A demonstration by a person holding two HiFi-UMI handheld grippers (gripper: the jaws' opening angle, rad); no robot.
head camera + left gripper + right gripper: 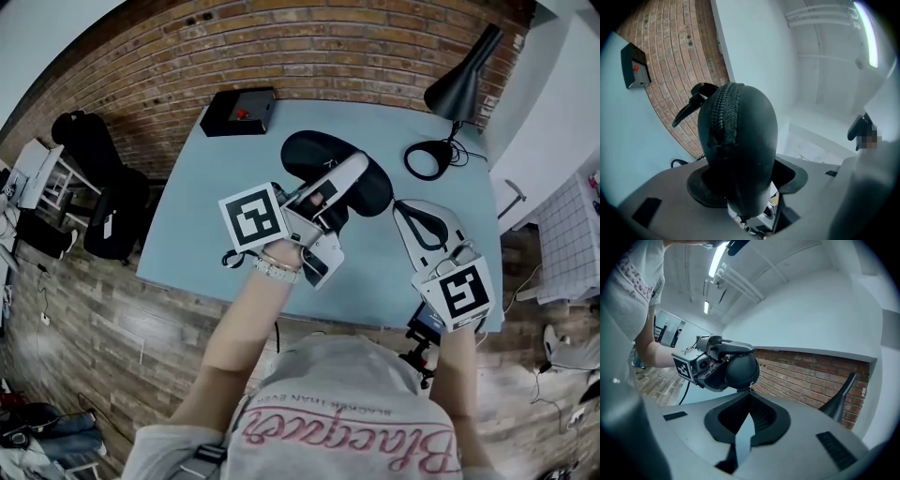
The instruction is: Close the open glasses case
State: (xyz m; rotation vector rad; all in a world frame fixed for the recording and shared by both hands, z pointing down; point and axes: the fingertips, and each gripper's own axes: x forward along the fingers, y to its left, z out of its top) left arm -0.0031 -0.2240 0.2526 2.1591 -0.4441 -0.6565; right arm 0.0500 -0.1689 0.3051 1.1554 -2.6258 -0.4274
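Left tongs (750,185) pinch the glasses case (740,136); right tongs (749,391), pressed together at its end, might slip, leaving the zip (723,112) gaping.

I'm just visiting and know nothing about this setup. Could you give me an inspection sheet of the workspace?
Surface: light blue table, set against the wall.
Job's things: black glasses case, zip seam showing; can't tell whether it is fully zipped.
Clutter: black box with red button; black desk lamp.
Grippers: left gripper clamped on the case; right gripper shut, nothing seen between its jaws.
Cables: lamp cord on the table.
Surroundings: brick wall; wood floor.
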